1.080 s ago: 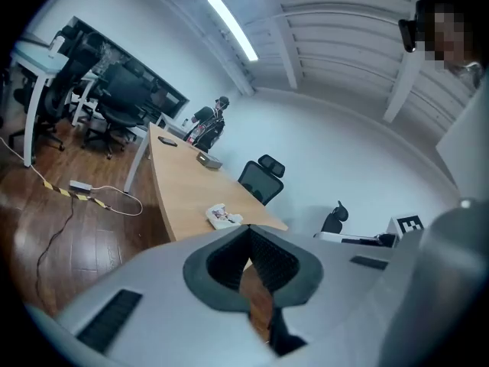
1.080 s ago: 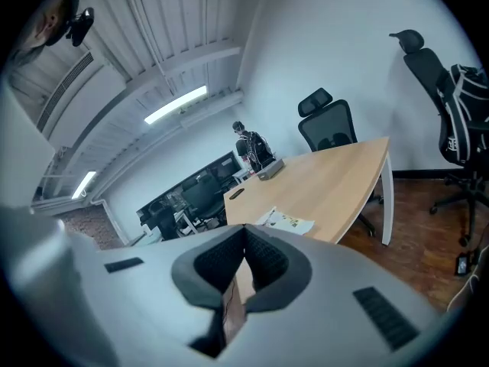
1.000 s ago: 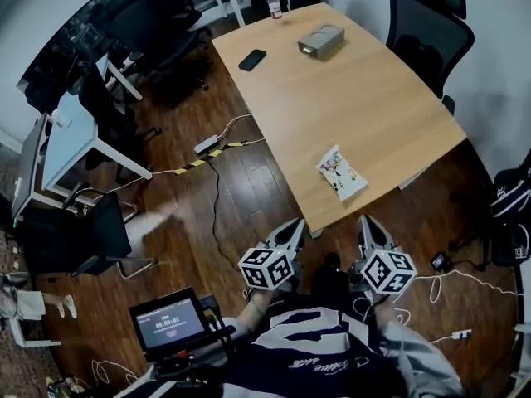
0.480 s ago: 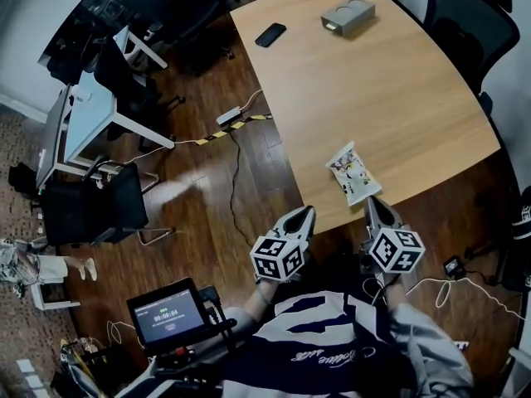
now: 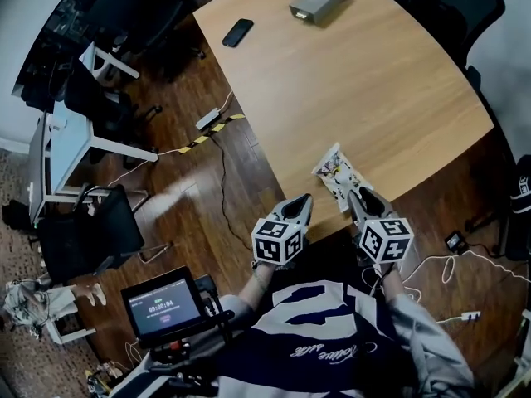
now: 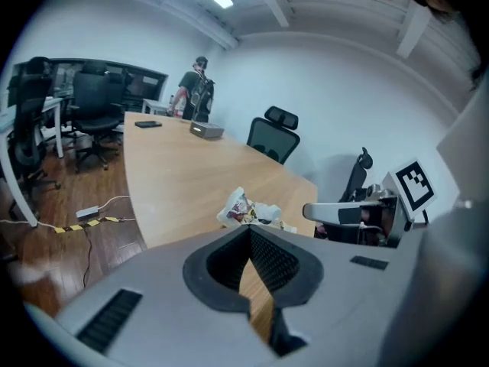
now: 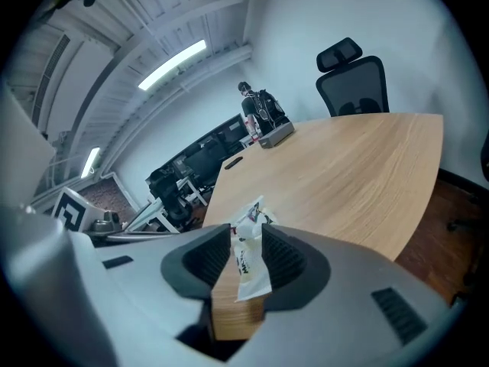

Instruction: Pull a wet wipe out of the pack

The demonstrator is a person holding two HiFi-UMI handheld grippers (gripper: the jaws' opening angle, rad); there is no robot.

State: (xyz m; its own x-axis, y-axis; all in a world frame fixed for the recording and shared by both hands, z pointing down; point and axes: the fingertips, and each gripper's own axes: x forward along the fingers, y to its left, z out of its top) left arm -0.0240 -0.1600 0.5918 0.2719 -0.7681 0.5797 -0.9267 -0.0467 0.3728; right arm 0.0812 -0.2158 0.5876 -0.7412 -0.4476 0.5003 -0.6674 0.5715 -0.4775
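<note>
Tabletop [image 5: 373, 81] spreads wide beyond the wipe pack [image 5: 336, 175] at its near edge.

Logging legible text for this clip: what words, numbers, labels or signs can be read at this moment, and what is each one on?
Nothing reads for certain.
Small screen at lower left: a timer-like row of digits, too small to read.
Wet wipe pack on the table edge: coloured print, too blurred to read.
Person's shirt: a line of cursive lettering, not legible.
Marker cubes: black-and-white square patterns only, no words.
</note>
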